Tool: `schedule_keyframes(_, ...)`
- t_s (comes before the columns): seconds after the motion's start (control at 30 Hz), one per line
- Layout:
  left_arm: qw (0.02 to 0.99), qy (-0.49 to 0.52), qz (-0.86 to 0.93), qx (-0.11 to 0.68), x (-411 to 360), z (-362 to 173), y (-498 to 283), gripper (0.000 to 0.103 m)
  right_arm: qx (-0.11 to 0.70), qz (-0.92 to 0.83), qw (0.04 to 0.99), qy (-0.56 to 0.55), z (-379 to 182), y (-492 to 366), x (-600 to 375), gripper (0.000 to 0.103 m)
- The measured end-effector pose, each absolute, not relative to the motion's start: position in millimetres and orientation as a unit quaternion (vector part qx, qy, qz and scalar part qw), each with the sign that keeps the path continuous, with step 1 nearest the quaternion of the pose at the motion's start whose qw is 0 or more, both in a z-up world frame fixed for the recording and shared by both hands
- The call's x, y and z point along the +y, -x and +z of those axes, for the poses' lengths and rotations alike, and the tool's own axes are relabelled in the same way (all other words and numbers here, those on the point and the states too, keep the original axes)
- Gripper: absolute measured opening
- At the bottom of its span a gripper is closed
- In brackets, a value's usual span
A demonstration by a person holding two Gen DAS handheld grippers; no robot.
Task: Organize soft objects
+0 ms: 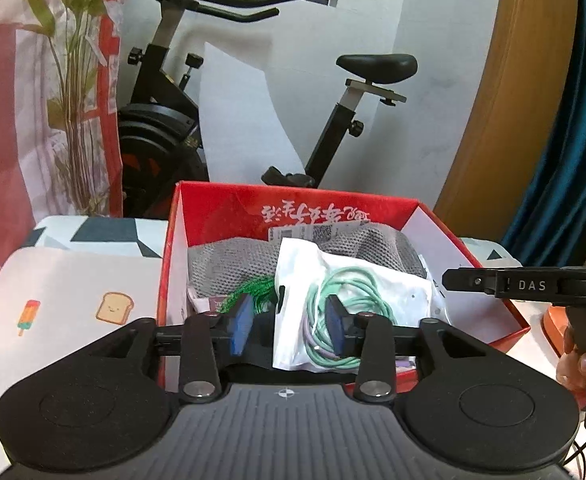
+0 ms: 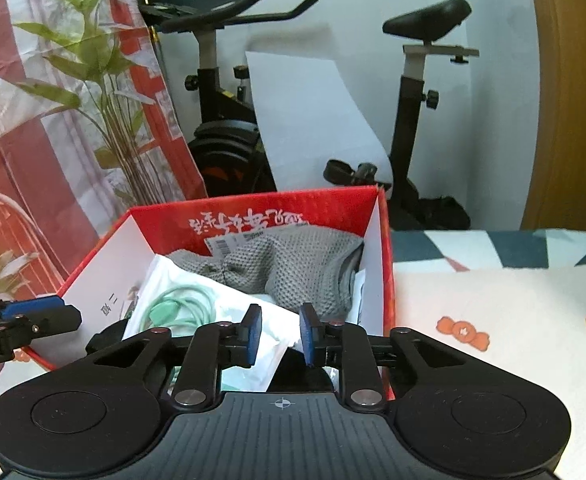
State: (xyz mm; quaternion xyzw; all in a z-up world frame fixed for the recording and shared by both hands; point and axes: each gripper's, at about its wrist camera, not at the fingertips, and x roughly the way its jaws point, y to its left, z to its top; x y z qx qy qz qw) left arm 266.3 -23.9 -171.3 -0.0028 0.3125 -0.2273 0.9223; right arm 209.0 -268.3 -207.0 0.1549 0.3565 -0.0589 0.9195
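A red box [image 1: 293,204] with white inner walls stands on the table; it also shows in the right wrist view [image 2: 385,264]. Inside lie a grey knitted garment [image 1: 233,260] [image 2: 293,260] with a paper tag, a white plastic bag of mint-green cable [image 1: 357,300] [image 2: 181,308], and a green bundle [image 1: 253,292]. My left gripper [image 1: 289,326] is open just above the box's near edge, with nothing between the pads. My right gripper [image 2: 281,334] is open over the near right part of the box and holds nothing. The right gripper's finger also shows in the left wrist view [image 1: 493,282].
The table carries a white cloth with toast and popsicle prints [image 1: 73,300] [image 2: 493,320]. An exercise bike [image 1: 333,120] [image 2: 413,120] stands behind the table. A leafy plant [image 1: 73,100] [image 2: 105,100] and a red-and-white curtain are at the left. A wooden panel [image 1: 513,100] is at the right.
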Motion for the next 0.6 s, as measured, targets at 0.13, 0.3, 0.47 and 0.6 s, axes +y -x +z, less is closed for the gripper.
schedule_keyframes(0.13,0.929,-0.006,-0.217,0.298,-26,-163,-260,0.085,0.35,-0.076,0.925,-0.124,-194,-205,-262,0.045)
schedule_keyframes(0.3,0.939,-0.004,-0.208,0.273,-23,-148,-247,0.098,0.334,-0.083,0.933,-0.108,-175,-196,-256,0.078)
schedule_keyframes(0.47,0.946,-0.01,-0.178,0.272,-21,-132,-237,0.103,0.313,-0.102,0.94,-0.095,-154,-178,-251,0.102)
schedule_keyframes(0.6,0.951,-0.019,-0.162,0.264,-19,-120,-226,0.103,0.312,-0.119,0.938,-0.091,-142,-167,-246,0.103)
